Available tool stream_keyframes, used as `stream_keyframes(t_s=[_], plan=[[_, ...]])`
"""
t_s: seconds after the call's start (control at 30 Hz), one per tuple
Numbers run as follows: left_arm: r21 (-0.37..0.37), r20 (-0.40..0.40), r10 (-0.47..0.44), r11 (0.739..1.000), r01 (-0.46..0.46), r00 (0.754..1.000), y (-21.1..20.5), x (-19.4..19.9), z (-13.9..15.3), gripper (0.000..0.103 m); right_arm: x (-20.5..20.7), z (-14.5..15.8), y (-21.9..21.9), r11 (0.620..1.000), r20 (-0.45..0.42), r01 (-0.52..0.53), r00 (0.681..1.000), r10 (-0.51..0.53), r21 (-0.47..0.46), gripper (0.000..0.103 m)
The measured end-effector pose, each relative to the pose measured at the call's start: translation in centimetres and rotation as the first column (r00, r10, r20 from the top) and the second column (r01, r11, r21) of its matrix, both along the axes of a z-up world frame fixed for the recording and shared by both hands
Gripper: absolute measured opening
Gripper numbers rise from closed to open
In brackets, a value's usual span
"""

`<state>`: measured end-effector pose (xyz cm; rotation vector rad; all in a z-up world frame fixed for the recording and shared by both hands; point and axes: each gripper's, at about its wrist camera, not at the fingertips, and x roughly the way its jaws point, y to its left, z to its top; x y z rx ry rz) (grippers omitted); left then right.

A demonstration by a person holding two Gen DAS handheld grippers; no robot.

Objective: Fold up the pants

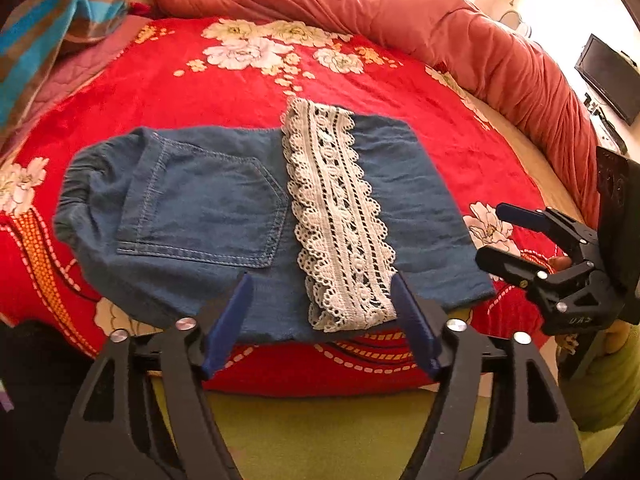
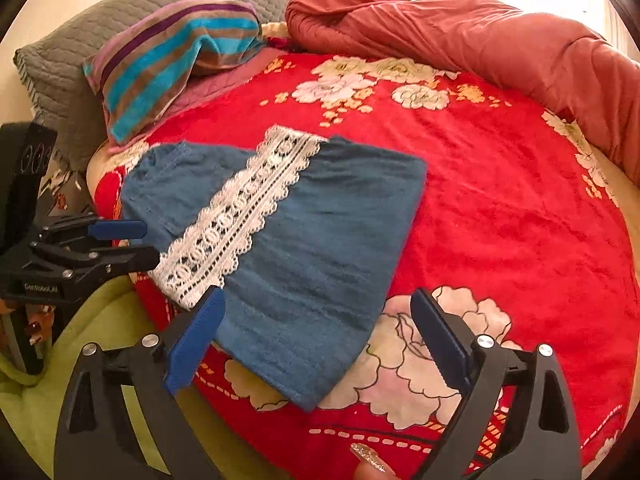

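Blue denim pants [image 1: 208,204] lie folded into a compact rectangle on the red floral blanket [image 1: 160,92], back pocket up, with a white lace hem [image 1: 340,220] across the middle. They also show in the right wrist view [image 2: 320,260], with the lace [image 2: 240,216] at the left. My left gripper [image 1: 322,304] is open and empty, just short of the near edge of the pants; it also shows in the right wrist view [image 2: 148,242]. My right gripper [image 2: 316,316] is open and empty over the near right corner of the pants; it shows in the left wrist view [image 1: 490,234] too.
A rolled rust-red quilt [image 1: 400,12] lies along the far and right side of the bed. A striped pillow [image 2: 172,56] and a grey pillow [image 2: 80,40] lie at the far left. A green cover [image 1: 320,432] hangs below the bed's near edge. A screen [image 1: 608,76] stands at the right.
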<state>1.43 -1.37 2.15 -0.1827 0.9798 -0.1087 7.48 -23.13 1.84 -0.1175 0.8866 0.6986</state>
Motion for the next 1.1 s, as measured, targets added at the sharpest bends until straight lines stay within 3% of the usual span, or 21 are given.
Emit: stream_keyframes(t_s=[0.33,0.7,1.1], plan=[[0.058,0.045,0.061,0.996,-0.064,0.997,1.4,-0.9,1.2,0.093,0.7,2.5,0.3,1.0,0.065,0.017,0.998,-0.018,0.008,0.096],[0.053,0.059,0.108,0.992,-0.111,0.992,3.2,-1.7,1.6,0.093,1.5,5.4,2.5,1.0,0.151,-0.004,0.989,0.003,0.004,0.098],[-0.022,0.064,0.18,0.984,-0.179,0.982,6.3,-2.3,1.5,0.093,2.0,6.6,7.3,0.996,0.187,-0.079,0.979,0.085,-0.039,0.098]])
